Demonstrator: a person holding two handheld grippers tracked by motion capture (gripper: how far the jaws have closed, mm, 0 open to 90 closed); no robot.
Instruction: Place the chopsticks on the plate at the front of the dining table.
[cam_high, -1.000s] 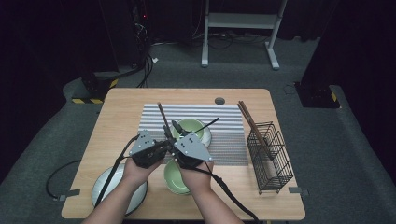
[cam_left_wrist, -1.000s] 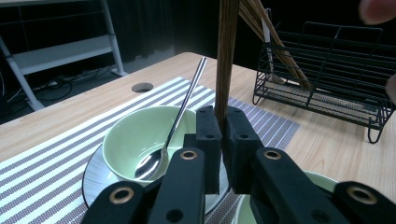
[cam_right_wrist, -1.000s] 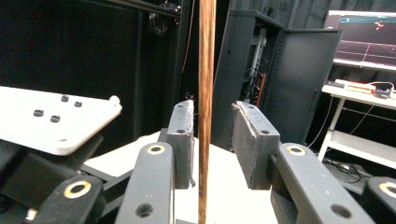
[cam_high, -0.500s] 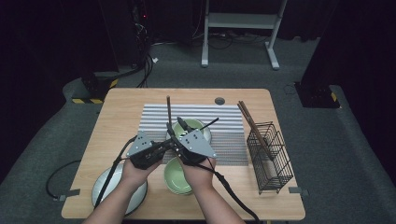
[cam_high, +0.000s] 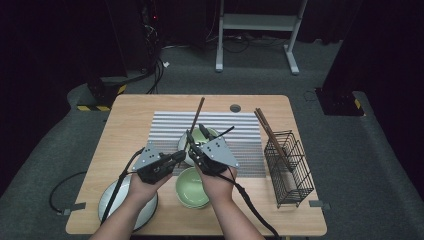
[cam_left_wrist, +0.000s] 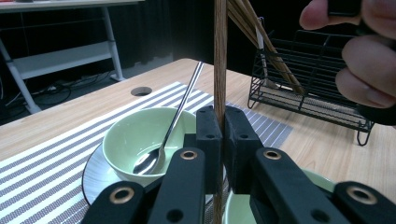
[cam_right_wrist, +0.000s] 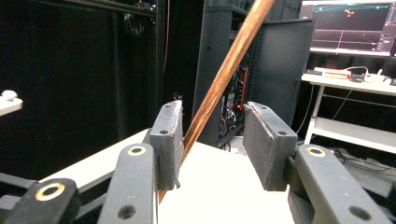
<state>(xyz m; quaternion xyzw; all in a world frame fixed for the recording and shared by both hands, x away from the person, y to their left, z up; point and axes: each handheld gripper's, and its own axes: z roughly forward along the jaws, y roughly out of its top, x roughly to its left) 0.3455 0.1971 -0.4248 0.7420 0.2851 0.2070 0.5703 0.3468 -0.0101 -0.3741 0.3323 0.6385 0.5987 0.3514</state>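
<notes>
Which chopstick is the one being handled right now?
Start at the striped mat on the table. Above the bowl with the spoon, the left gripper clamps one chopstick. The other chopsticks lean in the wire rack.

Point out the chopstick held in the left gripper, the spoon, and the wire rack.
chopstick (cam_left_wrist: 220, 56), left gripper view, on its shaft above the jaws.
spoon (cam_left_wrist: 148, 161), left gripper view, on its head inside the green bowl.
wire rack (cam_high: 295, 170), high view, on its side wall.

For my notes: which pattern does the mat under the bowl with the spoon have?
Grey and white stripes; the mat shows best in the high view.
</notes>
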